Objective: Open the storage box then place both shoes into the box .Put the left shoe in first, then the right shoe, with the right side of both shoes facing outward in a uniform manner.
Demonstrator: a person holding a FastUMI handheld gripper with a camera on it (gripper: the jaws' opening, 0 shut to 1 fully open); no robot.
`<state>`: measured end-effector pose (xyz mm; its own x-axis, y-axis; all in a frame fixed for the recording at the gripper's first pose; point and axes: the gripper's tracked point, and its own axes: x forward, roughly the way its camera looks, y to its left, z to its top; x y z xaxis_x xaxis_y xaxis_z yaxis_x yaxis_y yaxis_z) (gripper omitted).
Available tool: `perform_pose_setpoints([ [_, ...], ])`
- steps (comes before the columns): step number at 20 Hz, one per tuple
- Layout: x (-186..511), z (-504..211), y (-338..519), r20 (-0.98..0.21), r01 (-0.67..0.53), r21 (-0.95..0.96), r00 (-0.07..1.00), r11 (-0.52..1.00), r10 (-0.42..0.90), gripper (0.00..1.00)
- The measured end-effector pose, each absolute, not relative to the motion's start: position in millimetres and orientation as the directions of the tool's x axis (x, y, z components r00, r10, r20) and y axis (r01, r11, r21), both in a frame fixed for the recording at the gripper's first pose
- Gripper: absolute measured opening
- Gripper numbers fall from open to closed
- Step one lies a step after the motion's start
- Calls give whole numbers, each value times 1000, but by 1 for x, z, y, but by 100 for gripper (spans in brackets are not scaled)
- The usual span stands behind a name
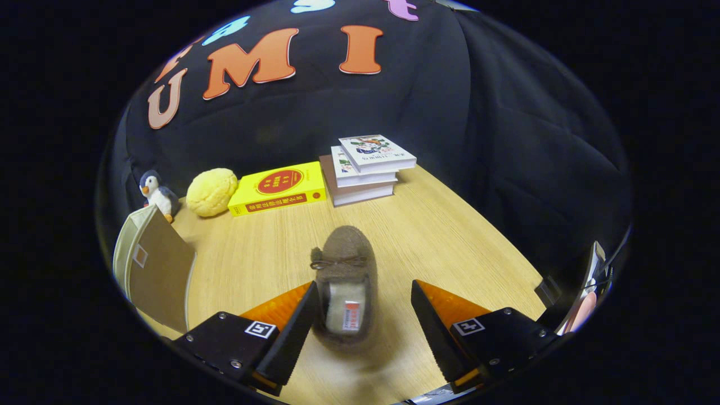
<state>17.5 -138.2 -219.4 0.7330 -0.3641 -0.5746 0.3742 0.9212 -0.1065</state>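
Our claw (364,304) is spread wide, nothing pinched. The brown shoe (344,281) lies on the bench (450,242) between the fingers w/ its toe pointing away from us, heel end nearest; it sits closer to one finger than the other, which it seems to touch or nearly so. Off to that same side stands the storage box (154,270), its flap looks swung open, well apart from the shoe. Beyond: a yellow book (278,188), a stack of books (365,169), a yellow sponge ball (212,192) & a penguin toy (157,194) near the wall.

Risks, as we judge them: off-centre closing could shove or twist the shoe instead of gripping it; soft sides may collapse & slip. We can't tell if this is the left shoe, so order may go wrong, likewise facing.
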Motion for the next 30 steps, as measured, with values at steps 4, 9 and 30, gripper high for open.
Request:
perform_pose_setpoints([
  [4,21,-249,-153,-617,384,-97,701,918,-358,98],
  [9,38,-272,-155,-654,355,-88,684,931,-323,72],
  [30,54,-184,-57,-581,358,-82,741,930,-337,1],
])
